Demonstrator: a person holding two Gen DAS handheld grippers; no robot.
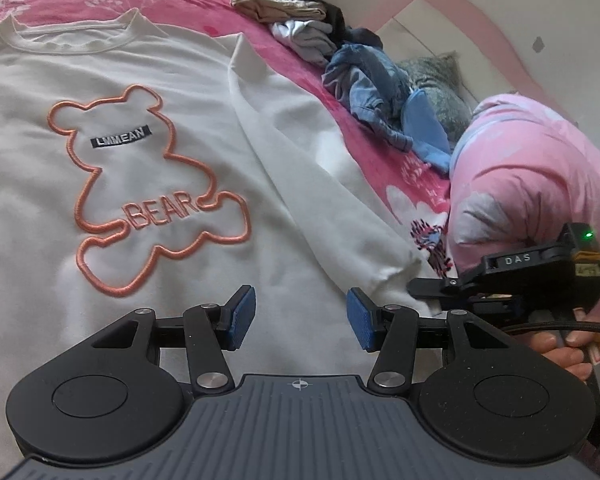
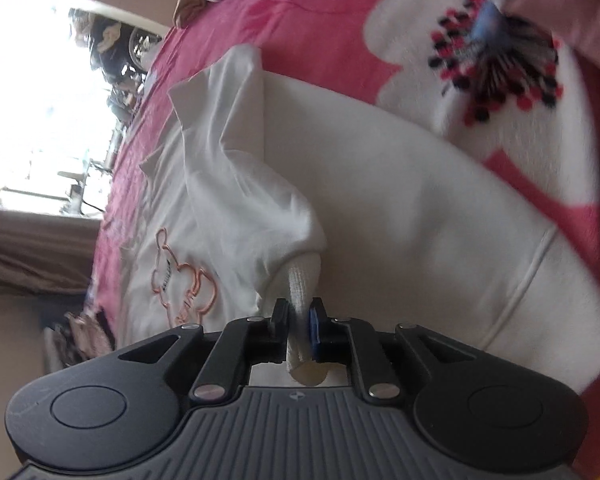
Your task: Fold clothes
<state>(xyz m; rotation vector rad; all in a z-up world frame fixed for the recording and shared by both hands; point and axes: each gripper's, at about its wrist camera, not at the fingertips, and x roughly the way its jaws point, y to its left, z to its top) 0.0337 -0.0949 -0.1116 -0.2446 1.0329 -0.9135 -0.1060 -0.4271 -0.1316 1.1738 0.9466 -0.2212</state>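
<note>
sweatshirt: white, soft fleecy knit, lying flat and face up on the pink flowered bedspread, with an orange stitched bear outline
cuff: ribbed tube at the sleeve end, pinched and lifted
right gripper: blue textured pads clamped tight on that cuff
left gripper: fingers apart, nothing between them, hovering over the hem area
laundry pile: crumpled denim and greys, well apart from the sweatshirt

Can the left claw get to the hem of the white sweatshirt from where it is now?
Probably yes: the left claw is open just above the sweatshirt, with nothing between its pads.
</note>
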